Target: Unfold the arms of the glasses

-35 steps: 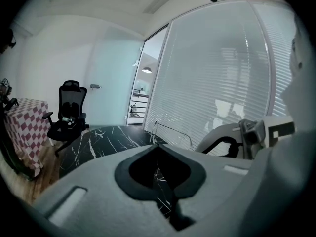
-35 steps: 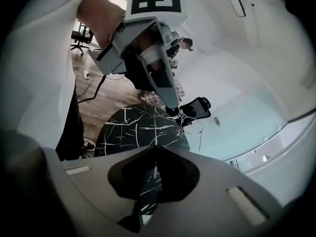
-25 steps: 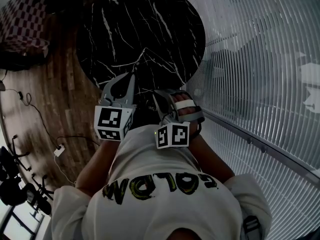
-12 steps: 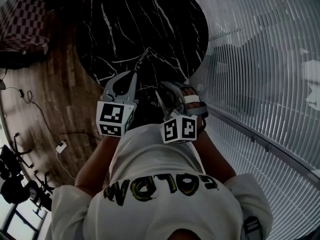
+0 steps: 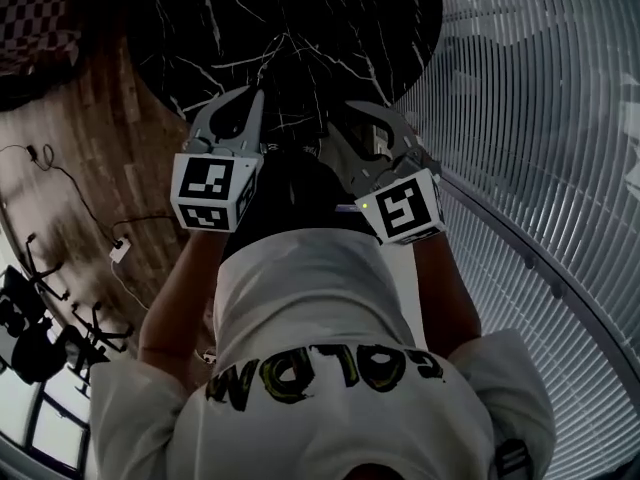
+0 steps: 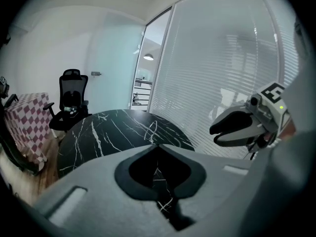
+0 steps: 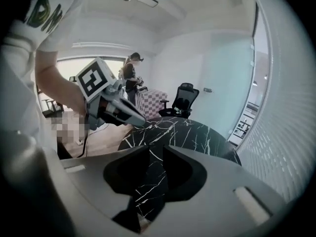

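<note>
While held over round, glossy black white-veined marble table point(image 5: 330, 28) — left gripper point(image 6: 158, 145) pinched together, empty; right gripper point(image 7: 151, 149) just opened wide, nothing between. Glasses not discernible. Wood floor point(image 5: 100, 118), slatted blinds point(image 5: 540, 118).

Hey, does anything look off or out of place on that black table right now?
Nothing is spilled, broken or askew. One oddity: no glasses show on the table in any view. The left gripper is shut and empty; the right gripper has just been opening its jaws, with nothing between them.
</note>
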The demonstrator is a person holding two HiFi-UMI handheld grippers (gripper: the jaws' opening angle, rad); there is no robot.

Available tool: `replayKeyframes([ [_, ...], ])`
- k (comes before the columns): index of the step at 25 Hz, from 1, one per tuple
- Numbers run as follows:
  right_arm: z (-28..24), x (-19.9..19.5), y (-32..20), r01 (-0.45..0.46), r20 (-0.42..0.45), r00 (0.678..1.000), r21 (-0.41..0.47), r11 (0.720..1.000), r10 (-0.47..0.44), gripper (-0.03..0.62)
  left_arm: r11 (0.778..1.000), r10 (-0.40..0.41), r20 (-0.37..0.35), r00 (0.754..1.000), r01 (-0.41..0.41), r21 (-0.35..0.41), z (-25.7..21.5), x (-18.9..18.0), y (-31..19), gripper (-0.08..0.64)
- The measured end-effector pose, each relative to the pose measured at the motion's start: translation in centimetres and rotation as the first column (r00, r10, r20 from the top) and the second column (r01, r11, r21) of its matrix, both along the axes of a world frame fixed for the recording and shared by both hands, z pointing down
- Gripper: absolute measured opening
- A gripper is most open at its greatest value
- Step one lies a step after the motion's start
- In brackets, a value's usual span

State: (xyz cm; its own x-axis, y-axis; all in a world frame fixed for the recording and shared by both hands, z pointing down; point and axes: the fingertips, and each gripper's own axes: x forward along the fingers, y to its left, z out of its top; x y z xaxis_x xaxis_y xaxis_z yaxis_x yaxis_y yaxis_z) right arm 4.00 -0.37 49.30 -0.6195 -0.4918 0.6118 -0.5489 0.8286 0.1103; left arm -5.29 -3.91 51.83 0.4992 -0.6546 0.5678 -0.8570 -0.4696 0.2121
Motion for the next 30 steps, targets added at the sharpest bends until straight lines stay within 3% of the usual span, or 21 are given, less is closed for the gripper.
replayKeyframes([
  [11, 6.4, 0.2, -1.3, -0.077, 0.086, 0.993, -0.098, 0.992, 0.085, 0.069, 0.989, 0.053, -0.044, 0.998, -0.059, -0.137, 9.8, 1.5, 0.1, 0.005],
  [16, 8.7, 0.4, -0.4, -0.045, 0.071, 0.996, -0.151, 0.988, 0.056, 0.064, 0.983, 0.044, -0.072, 0.996, -0.056, -0.177, 13.0, 2.2, 0.2, 0.005],
  [30, 12.1, 0.9, 0.0, -0.111, 0.120, 0.983, -0.226, 0.968, 0.141, 0.058, 0.984, 0.037, -0.009, 0.999, -0.038, -0.172, 17.9, 0.6, -0.7, 0.011],
])
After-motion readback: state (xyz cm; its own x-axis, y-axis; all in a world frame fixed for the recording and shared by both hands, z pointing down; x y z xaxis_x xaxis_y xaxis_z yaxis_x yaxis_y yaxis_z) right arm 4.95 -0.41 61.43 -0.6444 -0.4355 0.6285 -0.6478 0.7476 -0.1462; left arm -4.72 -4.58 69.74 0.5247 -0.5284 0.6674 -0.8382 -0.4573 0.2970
